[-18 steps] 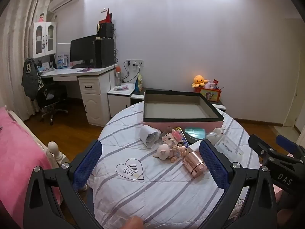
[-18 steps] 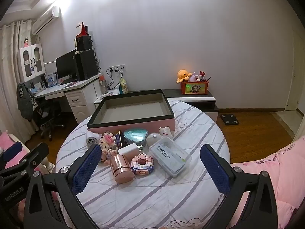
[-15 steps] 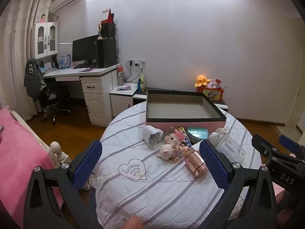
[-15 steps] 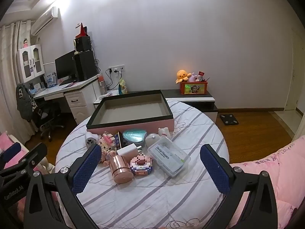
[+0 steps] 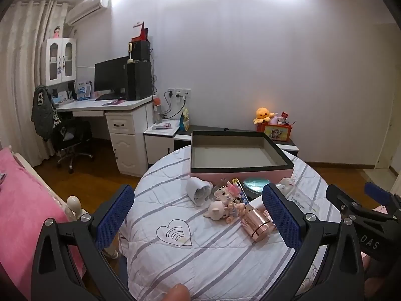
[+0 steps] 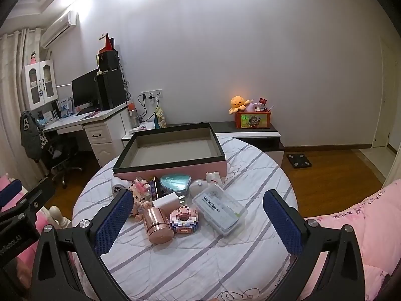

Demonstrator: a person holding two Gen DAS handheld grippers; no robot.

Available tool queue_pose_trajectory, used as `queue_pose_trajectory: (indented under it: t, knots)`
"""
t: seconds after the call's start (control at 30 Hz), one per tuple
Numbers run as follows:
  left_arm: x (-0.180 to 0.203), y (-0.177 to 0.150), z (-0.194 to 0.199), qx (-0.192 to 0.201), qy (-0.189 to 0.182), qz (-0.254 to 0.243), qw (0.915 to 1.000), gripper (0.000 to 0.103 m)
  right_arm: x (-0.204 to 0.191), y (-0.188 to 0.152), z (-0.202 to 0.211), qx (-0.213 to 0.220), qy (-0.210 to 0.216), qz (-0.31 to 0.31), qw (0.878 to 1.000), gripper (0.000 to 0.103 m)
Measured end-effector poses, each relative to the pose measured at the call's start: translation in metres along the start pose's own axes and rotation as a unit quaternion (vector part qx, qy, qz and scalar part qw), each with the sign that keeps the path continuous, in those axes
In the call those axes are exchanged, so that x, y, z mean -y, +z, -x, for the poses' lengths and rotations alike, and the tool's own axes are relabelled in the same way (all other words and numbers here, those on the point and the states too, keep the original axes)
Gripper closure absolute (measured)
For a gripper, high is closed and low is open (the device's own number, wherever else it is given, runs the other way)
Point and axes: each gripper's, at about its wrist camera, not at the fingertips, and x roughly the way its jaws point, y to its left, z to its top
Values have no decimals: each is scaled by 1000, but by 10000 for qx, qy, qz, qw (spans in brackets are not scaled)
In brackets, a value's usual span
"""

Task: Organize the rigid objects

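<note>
The left hand-held gripper (image 5: 198, 215) hangs above the near edge of the round surface (image 5: 200, 263) with its blue-padded jaws spread wide and nothing between them. The right hand-held gripper (image 6: 198, 215) is likewise wide open and empty, tilted down toward the same cloth-covered surface; in the left wrist view it shows at the far right as a black frame with blue pads.

Just beyond the fingers lies a cluster of small rigid things. A rose-gold cylinder (image 6: 158, 222) lies on its side, touching a pixel-block cake model (image 6: 184, 219) to its right. A clear box labelled Dental Flossers (image 6: 220, 209) sits just right of that. Behind the cylinder are a white charger plug (image 6: 166, 200) and a pink-and-white block figure (image 6: 140, 190), with a small pig figurine (image 5: 216, 207) near it in the left wrist view. Farther back rest a teal heart-shaped case (image 6: 175, 181), a white roll-like object (image 5: 198, 192) and a small white figurine (image 6: 213, 176).

Behind the cluster, touching its rear items or just beside them, stands an open pink box (image 6: 173, 169) with a black rim, its inside bare.

Off the surface are a white desk (image 5: 112, 110) with a monitor (image 5: 110, 77), and a low cabinet bearing an orange plush octopus (image 6: 236, 102).
</note>
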Motion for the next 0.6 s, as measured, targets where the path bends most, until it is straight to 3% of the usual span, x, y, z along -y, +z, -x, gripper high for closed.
queue_pose_trajectory:
  t: [0.6]
  knots:
    - [1,-2,0,-27,-19,8,10000,0,-1,-2,-1,13,34,24,10000,0]
